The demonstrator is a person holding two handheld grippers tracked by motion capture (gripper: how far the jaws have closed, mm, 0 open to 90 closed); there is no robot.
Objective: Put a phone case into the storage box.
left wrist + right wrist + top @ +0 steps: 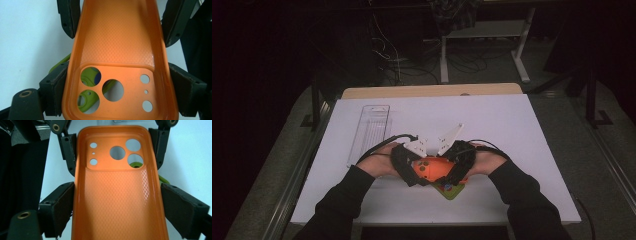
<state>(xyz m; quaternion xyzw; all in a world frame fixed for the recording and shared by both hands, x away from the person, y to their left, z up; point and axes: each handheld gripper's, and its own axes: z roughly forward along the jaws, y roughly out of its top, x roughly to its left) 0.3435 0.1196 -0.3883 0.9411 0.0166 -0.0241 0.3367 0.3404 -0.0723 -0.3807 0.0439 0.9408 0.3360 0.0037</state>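
Both grippers are grasping the orange phone case (432,169) at lower centre: left gripper (117,82) clamping its camera-hole end, right gripper (117,205) clamping the plain end.

Phone case (432,167) sits near the table's (512,130) front edge, roughly centred, spanned between left gripper (409,167) on its left end and right gripper (457,162) on its right end, each with a jaw on either long side. Camera-cutout end is at the left gripper, and a second case (451,190) lies flat on the table under it, sticking out toward the front right. Clear tray (371,131) lies behind and left, well apart.
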